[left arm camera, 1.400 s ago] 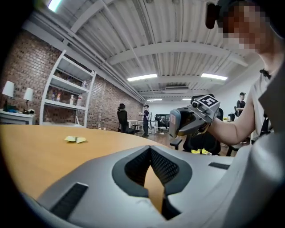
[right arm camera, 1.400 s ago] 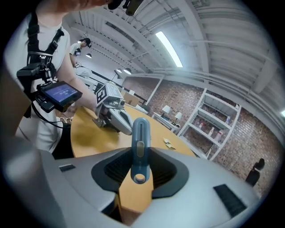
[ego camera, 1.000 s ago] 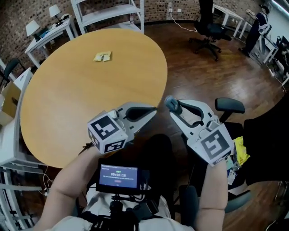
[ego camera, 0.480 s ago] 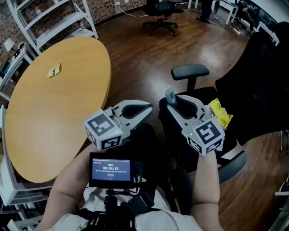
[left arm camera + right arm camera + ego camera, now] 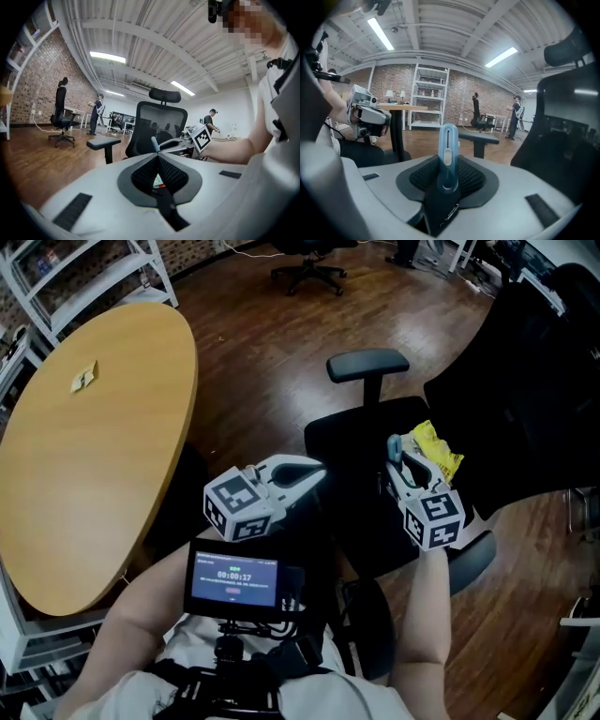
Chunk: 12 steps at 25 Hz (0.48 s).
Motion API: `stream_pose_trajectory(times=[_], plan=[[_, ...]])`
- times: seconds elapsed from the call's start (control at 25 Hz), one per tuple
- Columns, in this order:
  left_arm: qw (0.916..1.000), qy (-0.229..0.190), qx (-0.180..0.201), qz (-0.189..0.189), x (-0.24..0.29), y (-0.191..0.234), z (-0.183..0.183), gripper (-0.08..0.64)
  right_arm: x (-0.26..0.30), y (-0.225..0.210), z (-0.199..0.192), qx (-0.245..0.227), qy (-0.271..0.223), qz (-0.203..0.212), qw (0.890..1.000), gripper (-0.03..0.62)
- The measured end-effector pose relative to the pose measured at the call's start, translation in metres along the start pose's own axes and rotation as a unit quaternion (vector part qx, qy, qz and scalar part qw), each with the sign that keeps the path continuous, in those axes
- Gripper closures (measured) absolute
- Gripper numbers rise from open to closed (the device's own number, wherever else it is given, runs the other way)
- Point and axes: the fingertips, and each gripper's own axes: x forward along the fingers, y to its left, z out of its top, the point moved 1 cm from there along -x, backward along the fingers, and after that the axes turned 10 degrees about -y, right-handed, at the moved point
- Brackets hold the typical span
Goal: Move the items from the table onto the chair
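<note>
Blue tool point(image 5: 448, 150), pale slider on its face: where kept?
— Clenched between the pads of right gripper point(image 5: 403, 457), blue end protruding past the tips; carried over the seat of black chair point(image 5: 349, 442).
— Nearest item?
— Yellow packet point(image 5: 438, 452), lying on that seat, just beside right gripper.
— Left gripper point(image 5: 317, 474)?
— Closed tip to tip, small pale slip point(image 5: 158, 180) with red edge pinched between the pads; held just beside the seat's edge.
— Left on the bench point(image 5: 84, 484)?
— One yellow scrap point(image 5: 82, 379), near the far edge, well apart from both grippers.
</note>
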Motion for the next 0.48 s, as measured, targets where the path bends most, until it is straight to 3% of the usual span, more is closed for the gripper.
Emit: stream_pose_trajectory(times=[0.12,0.24,0.48], plan=[[0.9995,0.010,-0.025,-0.012,0.006,-0.008,-0.022,0.551,-0.008,-0.014,-0.040,0.047,0.030,-0.028,0.998,0.459],[0.9992,0.021,-0.026,-0.024,0.014,-0.017,-0.034,0.551,-0.010,-0.028,-0.079,0.102,0.055,-0.061,0.991,0.457],[0.9978,0.038,-0.046,-0.030,0.041,-0.040,-0.038,0.551,-0.018,-0.059,-0.136,0.125,0.107,-0.112,0.980,0.459]])
